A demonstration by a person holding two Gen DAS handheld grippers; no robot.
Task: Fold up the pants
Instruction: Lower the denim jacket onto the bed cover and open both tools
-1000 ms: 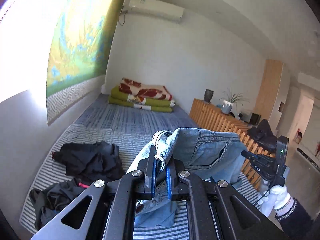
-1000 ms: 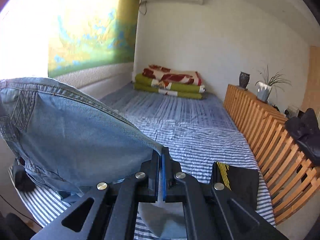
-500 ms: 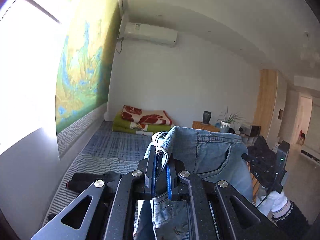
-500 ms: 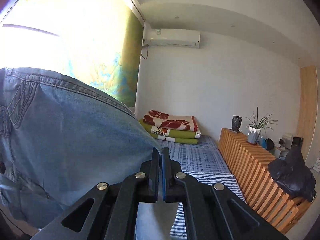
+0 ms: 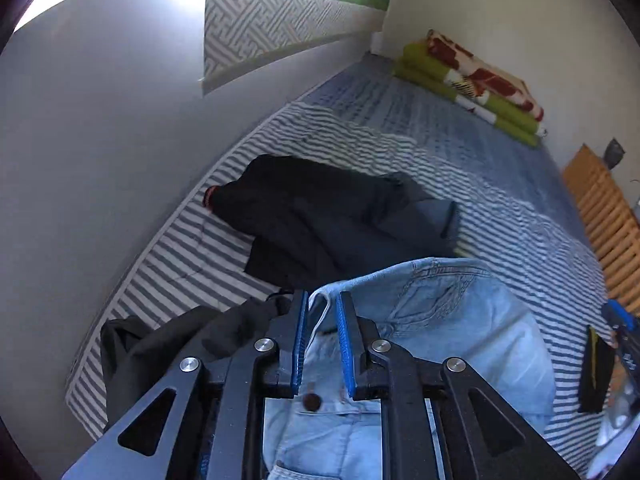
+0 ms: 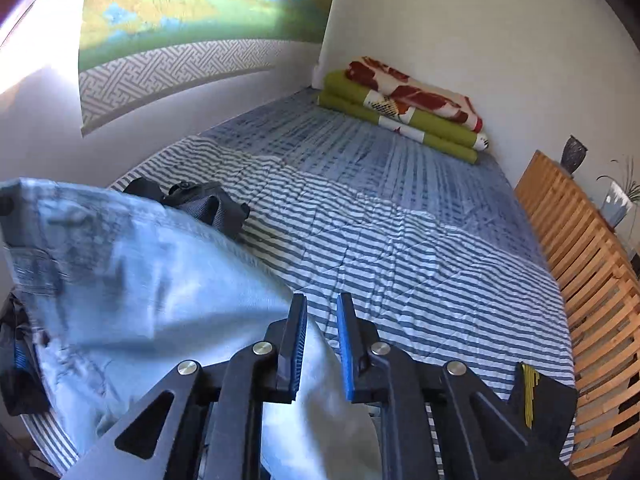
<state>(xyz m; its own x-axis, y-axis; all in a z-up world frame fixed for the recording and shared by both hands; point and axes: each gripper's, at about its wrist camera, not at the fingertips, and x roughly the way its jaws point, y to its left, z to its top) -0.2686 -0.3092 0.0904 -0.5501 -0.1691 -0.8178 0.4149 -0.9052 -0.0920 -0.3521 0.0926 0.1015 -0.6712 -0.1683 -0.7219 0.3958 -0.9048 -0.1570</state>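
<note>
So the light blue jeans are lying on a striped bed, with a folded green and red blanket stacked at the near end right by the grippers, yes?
Not quite. The folded green and red blanket sits at the bed's far end against the wall, as the right wrist view shows. The light blue jeans do lie on the striped bed.

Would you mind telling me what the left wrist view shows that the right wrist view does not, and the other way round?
Only the left wrist view shows the jeans' button and front pocket, plus the large dark garment spread out on the bed. Only the right wrist view shows the potted plant on the wooden slatted rail. Both share the light blue jeans, the striped bedcover, the folded green blankets and a gripper whose jaws are opening, left gripper and right gripper.
</note>
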